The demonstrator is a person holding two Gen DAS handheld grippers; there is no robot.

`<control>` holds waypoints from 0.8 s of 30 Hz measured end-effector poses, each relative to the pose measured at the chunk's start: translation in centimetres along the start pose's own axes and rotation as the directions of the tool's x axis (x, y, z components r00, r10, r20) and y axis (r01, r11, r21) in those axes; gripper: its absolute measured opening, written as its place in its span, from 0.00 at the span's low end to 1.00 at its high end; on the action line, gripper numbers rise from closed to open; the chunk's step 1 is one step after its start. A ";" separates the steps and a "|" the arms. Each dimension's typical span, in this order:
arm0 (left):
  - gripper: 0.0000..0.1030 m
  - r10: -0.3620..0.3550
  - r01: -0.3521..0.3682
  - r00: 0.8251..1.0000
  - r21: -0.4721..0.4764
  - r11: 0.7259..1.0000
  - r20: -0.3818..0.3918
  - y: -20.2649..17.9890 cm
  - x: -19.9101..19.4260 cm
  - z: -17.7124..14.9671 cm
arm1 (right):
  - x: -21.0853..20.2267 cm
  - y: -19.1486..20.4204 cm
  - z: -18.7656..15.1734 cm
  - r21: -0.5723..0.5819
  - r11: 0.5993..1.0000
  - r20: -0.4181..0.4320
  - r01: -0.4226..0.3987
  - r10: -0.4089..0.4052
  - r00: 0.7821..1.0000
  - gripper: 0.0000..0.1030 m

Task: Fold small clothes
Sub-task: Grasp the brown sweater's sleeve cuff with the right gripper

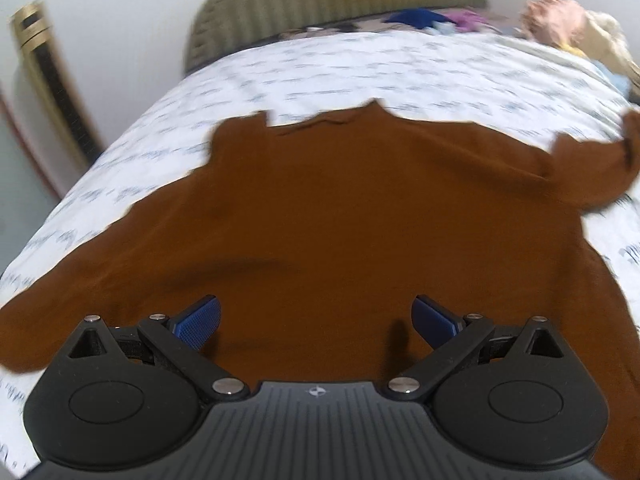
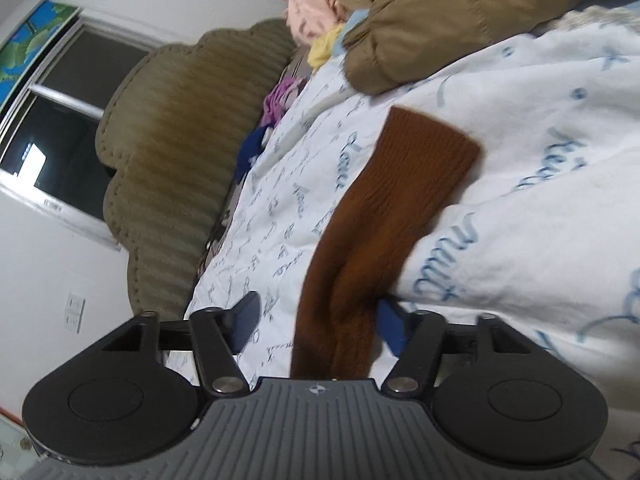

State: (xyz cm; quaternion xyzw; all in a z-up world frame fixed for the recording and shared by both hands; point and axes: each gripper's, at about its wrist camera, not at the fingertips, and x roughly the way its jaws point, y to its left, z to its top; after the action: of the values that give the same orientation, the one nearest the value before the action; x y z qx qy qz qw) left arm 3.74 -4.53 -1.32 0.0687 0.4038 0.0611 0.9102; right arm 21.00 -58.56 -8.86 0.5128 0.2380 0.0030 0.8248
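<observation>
A brown knit sweater (image 1: 340,220) lies spread flat on the bed's printed white sheet (image 1: 360,68). The left tool (image 1: 316,320) angles down over its lower body, jaws spread wide with nothing between them. The right tool (image 2: 320,320) is rolled on its side, jaws part-open around the sweater's sleeve (image 2: 384,216), the left pad clear of the cloth.

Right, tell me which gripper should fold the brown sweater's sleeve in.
Right. The right gripper already has the sleeve between its open jaws; the left gripper hovers open over the brown sweater body.
</observation>
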 end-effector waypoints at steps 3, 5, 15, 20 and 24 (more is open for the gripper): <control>0.99 0.014 -0.013 1.000 -0.060 0.998 0.021 2.2 -0.6 -0.4 | -1.4 -1.4 0.3 0.020 1.000 0.068 0.001 -0.002 0.998 0.58; 0.99 0.029 -0.028 0.999 -0.064 0.998 0.022 2.8 -0.5 -0.6 | -1.5 -2.9 0.9 0.069 0.997 0.078 -0.017 0.012 0.997 0.49; 0.99 0.019 -0.020 1.000 -0.060 0.998 -0.017 1.7 0.8 -0.2 | 1.0 -4.4 1.0 0.128 0.991 0.104 -0.029 0.016 0.994 0.07; 0.99 -0.054 0.053 0.999 -0.062 0.997 -0.008 0.3 0.6 1.5 | -0.7 -2.1 0.8 0.045 0.996 0.123 -0.076 0.070 0.990 0.08; 0.99 -0.211 0.211 0.977 -0.005 0.977 0.020 -4.3 0.0 3.1 | -3.1 1.4 0.6 -0.051 0.992 0.140 -0.119 0.125 0.982 0.08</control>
State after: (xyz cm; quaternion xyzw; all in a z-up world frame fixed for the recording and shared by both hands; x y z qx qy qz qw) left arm 6.31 -8.98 -0.04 0.0228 0.3999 -0.0352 0.9156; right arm 18.80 -59.13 -6.24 0.5078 0.1462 0.0217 0.8487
